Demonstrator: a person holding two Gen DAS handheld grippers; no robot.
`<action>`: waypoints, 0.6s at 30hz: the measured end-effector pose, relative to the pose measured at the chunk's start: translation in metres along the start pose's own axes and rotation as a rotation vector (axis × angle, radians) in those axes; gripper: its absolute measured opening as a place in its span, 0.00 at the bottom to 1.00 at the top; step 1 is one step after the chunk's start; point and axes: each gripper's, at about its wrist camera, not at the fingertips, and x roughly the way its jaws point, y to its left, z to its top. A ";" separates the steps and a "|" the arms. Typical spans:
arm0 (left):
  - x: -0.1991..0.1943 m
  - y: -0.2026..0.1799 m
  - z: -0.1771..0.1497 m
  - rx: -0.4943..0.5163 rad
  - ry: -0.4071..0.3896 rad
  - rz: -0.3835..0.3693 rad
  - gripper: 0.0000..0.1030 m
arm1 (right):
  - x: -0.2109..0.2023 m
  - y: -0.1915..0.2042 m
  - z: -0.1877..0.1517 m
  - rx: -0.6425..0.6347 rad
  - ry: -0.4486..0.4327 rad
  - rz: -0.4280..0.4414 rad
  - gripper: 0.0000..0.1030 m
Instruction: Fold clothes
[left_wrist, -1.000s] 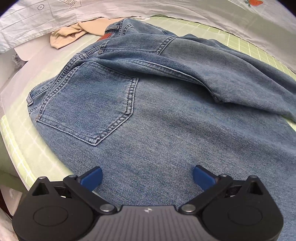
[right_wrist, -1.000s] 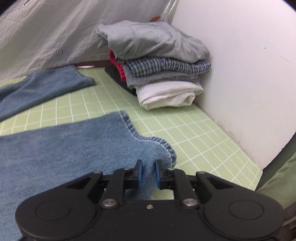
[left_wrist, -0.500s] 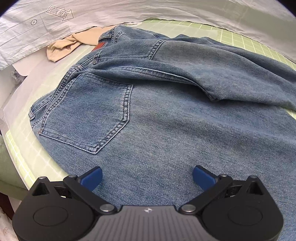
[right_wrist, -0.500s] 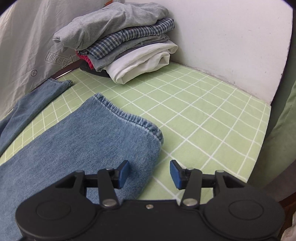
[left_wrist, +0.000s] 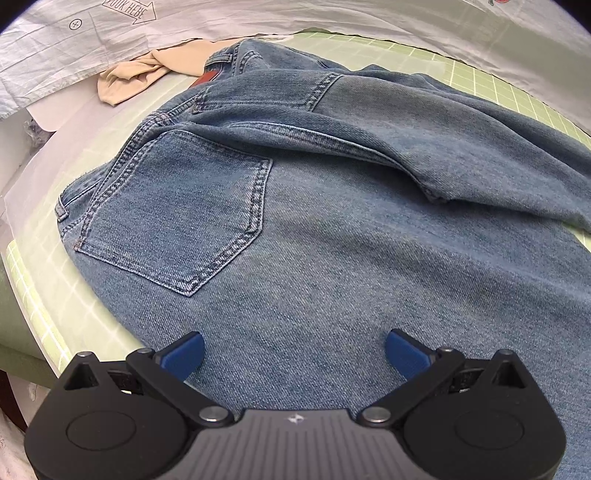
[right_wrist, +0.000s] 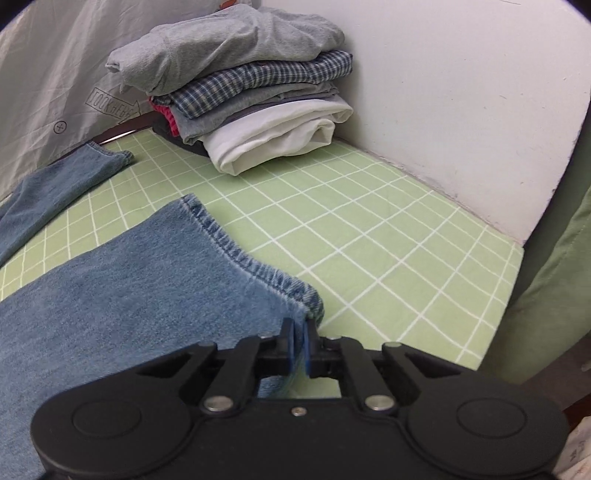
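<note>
Lying back-pocket-up, faded blue jeans (left_wrist: 332, 229) — hem pinched by right gripper (right_wrist: 298, 334) — left gripper (left_wrist: 293, 350) wide.

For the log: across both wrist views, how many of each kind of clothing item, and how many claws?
Jeans: 1
Beige garment: 1
Folded clothes pile: 1
Claws: 2 (left claw open over the denim, right claw shut on the hem corner)
Total: 5
</note>
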 end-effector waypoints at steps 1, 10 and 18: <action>0.000 0.000 0.000 -0.003 -0.001 -0.003 1.00 | 0.001 0.000 -0.001 -0.018 0.006 -0.018 0.05; 0.003 0.010 0.002 -0.001 -0.004 -0.075 1.00 | -0.012 0.037 0.003 -0.168 -0.027 -0.167 0.59; 0.007 0.016 -0.006 0.079 -0.018 -0.129 1.00 | -0.041 0.097 0.000 -0.220 -0.048 -0.037 0.85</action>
